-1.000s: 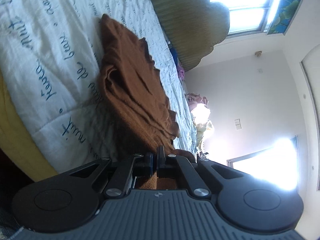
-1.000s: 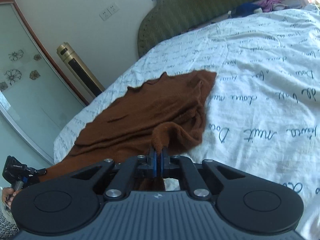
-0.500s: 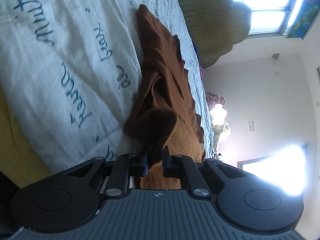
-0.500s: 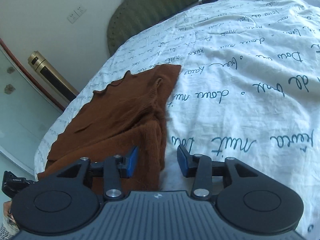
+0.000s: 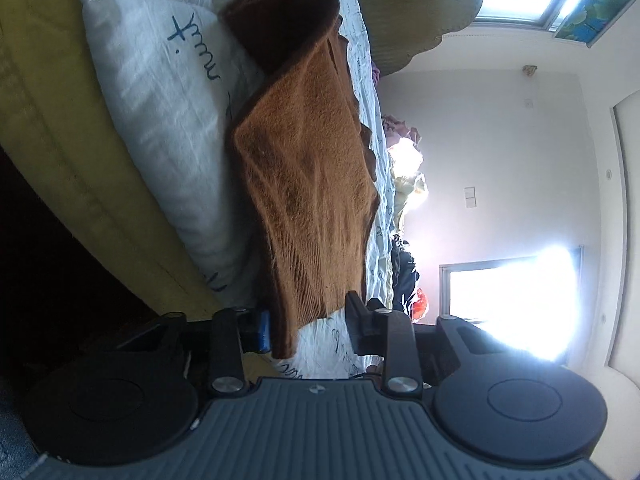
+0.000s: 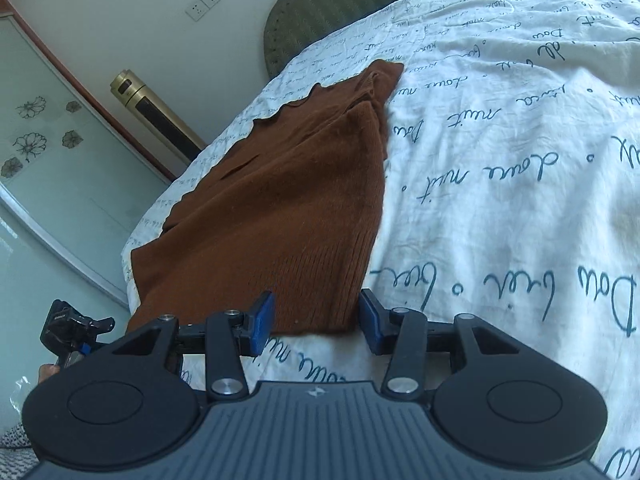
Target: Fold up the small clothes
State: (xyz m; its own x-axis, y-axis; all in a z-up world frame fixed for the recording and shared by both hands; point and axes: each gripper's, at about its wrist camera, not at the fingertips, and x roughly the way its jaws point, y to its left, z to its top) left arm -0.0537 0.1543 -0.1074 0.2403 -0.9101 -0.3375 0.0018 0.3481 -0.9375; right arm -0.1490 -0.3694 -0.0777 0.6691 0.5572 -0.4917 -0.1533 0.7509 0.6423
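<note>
A brown knitted garment [image 6: 280,200] lies folded flat on the white quilt with blue handwriting [image 6: 500,160]. It also shows in the left wrist view [image 5: 312,184], seen sideways, its near hem hanging between the fingers. My right gripper [image 6: 316,322] is open, its blue pads either side of the garment's near edge, holding nothing. My left gripper [image 5: 308,328] is open too, at the garment's near corner by the bed's edge. The left gripper also shows small at the lower left of the right wrist view [image 6: 72,328].
A green padded headboard [image 6: 340,4] stands at the bed's far end. A gold tower fan [image 6: 156,116] and a glass wardrobe door [image 6: 52,160] stand beside the bed. The yellow mattress side [image 5: 80,168] drops off at the left. Loose clothes [image 5: 404,184] lie across the bed.
Both grippers have opened wide and let go of the brown garment, which now lies flat. Both have drawn back towards its near edge.
</note>
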